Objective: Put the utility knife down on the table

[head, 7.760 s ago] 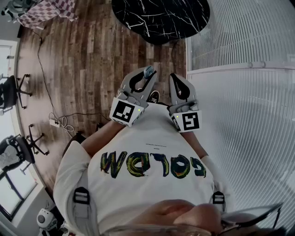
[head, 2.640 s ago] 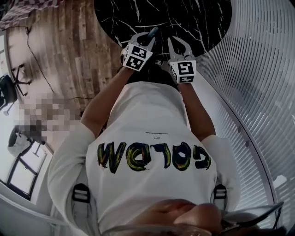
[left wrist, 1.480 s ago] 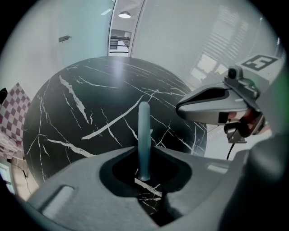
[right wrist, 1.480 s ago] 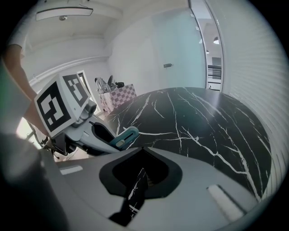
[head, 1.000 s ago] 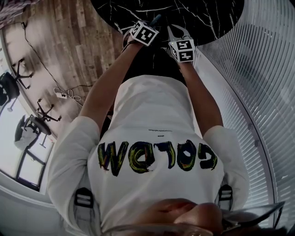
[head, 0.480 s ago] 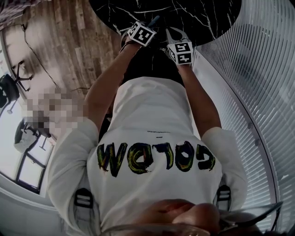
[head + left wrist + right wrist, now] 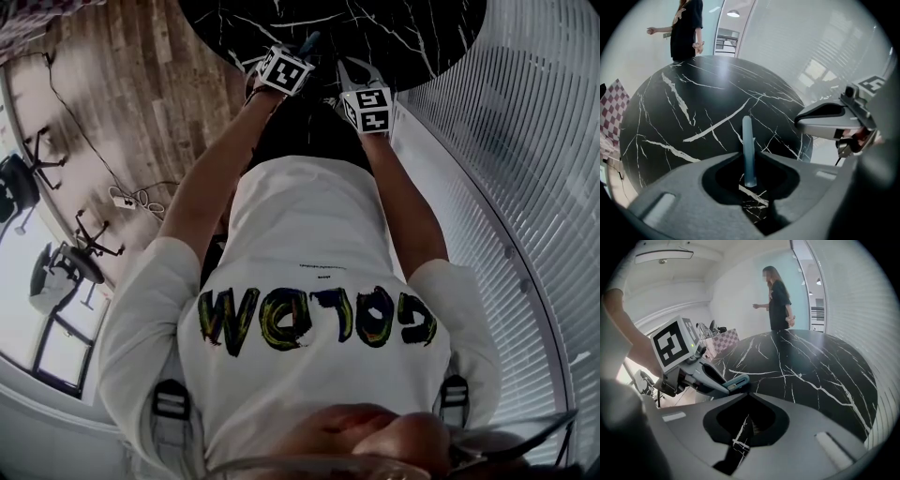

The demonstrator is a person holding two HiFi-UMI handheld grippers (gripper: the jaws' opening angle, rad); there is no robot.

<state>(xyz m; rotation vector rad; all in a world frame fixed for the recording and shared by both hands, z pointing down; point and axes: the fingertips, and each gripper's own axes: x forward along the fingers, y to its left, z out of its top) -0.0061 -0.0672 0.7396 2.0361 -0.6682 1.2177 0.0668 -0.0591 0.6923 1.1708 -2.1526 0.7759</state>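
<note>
Round black marble table [image 7: 412, 37]: top of head view.
Right gripper [image 7: 743, 394]: lower centre of its own view, jaws closed together, nothing between.
Left gripper [image 7: 749, 154]: jaws just easing wider, tips against the utility knife [image 7: 747, 133] at centre frame, which points out over the tabletop.

Utility knife [image 7: 309, 40] mostly hidden behind the left tongs [image 7: 300, 52]
</note>
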